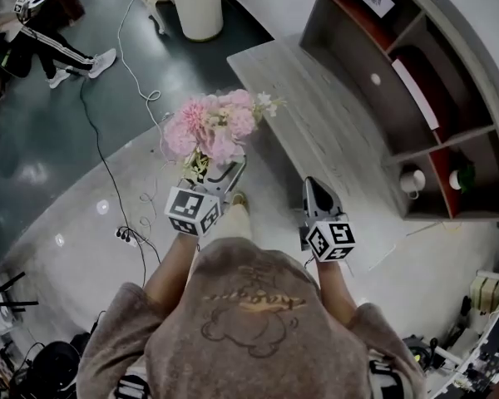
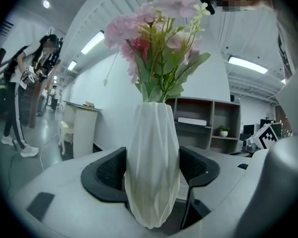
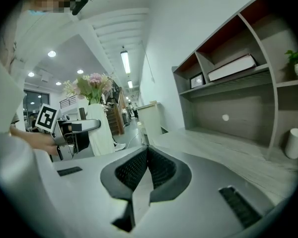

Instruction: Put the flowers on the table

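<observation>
One gripper carries the load: your left gripper (image 2: 151,170) has its jaws clamped on the body of the white vase (image 2: 152,133), a pad pressed to each ridged side. That holds the flowers (image 1: 212,127) upright above it, with the stems out of the squeeze. The vase hangs in the air just beside the long edge of the table (image 1: 316,131), and as far as the head view tells it is not yet over the wood. Your right gripper (image 3: 148,157) is empty, jaws together, held near the table where it cannot catch the blooms. Gripping the vase at mid-body looks sensible, since the base is left free to touch down first.
</observation>
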`<state>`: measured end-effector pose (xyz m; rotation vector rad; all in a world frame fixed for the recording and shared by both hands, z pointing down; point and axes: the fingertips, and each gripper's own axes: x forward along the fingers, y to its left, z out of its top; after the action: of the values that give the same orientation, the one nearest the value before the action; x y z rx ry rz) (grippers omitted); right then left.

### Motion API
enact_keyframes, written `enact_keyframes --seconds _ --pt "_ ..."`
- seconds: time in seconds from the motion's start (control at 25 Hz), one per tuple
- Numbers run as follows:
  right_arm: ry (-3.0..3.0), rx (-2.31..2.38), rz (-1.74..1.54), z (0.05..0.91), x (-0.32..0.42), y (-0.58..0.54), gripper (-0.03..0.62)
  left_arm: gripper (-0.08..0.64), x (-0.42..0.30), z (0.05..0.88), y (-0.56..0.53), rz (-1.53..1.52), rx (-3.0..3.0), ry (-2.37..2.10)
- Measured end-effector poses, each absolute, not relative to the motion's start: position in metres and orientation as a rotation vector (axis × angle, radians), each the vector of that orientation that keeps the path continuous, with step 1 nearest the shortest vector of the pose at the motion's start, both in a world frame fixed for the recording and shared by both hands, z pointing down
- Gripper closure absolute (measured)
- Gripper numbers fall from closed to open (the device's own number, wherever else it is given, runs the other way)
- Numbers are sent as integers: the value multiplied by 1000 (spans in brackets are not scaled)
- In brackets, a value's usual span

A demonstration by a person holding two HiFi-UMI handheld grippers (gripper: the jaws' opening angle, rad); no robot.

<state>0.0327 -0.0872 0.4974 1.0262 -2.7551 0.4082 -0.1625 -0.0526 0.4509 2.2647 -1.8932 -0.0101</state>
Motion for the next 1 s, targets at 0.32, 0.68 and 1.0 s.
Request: enact_keyframes --seconds 0.32,0.68,1.0 --pt "-2728 1111 430 486 -5 -149 594 219 -197 435 -137 3 2346 -1806" --pt "-2683 1251 427 476 -11 -200 594 219 -207 433 -202 6 2422 -1714" --pt "-2673 1301 432 472 -11 -219 594 219 -202 425 -226 -14 2479 -1658"
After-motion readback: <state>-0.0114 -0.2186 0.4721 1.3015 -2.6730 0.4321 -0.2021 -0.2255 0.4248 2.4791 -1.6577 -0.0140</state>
